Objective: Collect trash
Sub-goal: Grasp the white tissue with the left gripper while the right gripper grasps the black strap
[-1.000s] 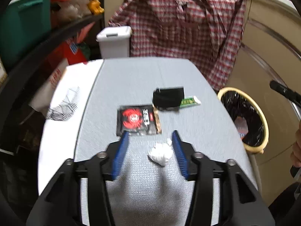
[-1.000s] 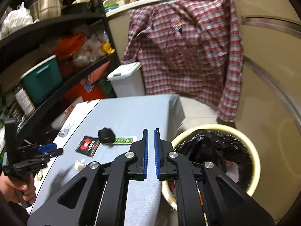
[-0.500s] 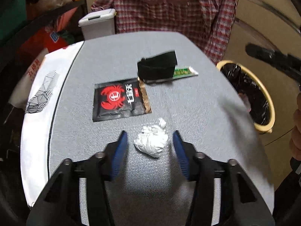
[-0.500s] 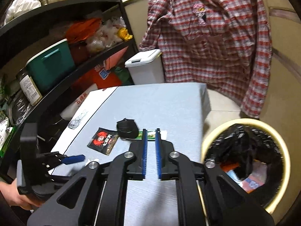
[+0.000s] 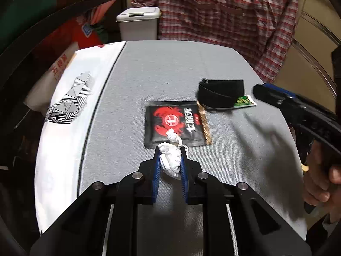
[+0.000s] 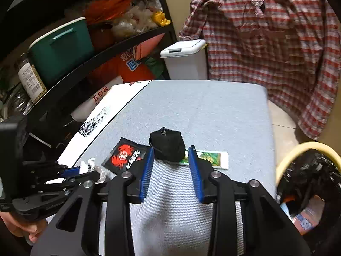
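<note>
Left wrist view: left gripper (image 5: 169, 156) closing on tissue wad (image 5: 171, 160), pads touching it; squeezing fully advisable before lifting. Right gripper (image 6: 170, 166) opening, empty, approaching black pouch (image 6: 167, 144).

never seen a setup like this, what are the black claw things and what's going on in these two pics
These are handheld two-finger grippers, one in each of a person's hands, each carrying a camera that looks along its blue-padded fingers. In the left camera's picture, the left gripper is closing around a crumpled white tissue. In the right camera's picture, the right gripper is opening, nothing held, facing a black fabric pouch lying on a green and white wrapper. A black packet with a red crab also lies on the grey cloth-covered table. A yellow-rimmed bin stands beside it.
</note>
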Tool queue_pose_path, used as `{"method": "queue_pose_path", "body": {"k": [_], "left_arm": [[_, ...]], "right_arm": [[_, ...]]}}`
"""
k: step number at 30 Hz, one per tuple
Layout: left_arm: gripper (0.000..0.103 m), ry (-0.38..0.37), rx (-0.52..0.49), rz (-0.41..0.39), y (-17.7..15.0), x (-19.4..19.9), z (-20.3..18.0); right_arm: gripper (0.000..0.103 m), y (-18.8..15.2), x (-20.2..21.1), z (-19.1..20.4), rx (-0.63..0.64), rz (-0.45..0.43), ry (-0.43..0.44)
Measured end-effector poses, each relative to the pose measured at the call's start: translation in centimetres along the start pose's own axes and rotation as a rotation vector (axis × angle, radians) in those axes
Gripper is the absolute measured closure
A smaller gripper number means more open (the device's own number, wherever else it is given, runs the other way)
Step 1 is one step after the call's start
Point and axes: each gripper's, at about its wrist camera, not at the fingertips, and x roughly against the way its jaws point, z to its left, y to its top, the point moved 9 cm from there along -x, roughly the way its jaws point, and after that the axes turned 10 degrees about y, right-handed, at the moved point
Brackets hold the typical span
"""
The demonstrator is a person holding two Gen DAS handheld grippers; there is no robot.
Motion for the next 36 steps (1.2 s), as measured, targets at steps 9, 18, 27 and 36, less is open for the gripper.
{"method": "queue_pose_path", "body": {"k": [9,18,27,36], "left_arm": [[0.086,-0.008,0.015,-0.026,1.1,0.7,0.2],[0.086,-0.007,0.013,-0.032,1.2,0.8,0.1],[0.086,-0.011,0.020,-0.054,2.0,1.7,0.2],[0.086,-0.017,0.012,-0.085,2.4,2.9,0.0]], "right_arm": [[0.065,-0.1,-3.6,0.0,-0.005,0.044,0.009],[0.088,-0.2,-4.6,-0.5,0.012,0.057,-0.025],[0.097,0.7,-2.7,0.2,0.056,0.020,-0.042],[0.097,1.7,0.8,1.6,0.078,-0.030,-0.049]]}}
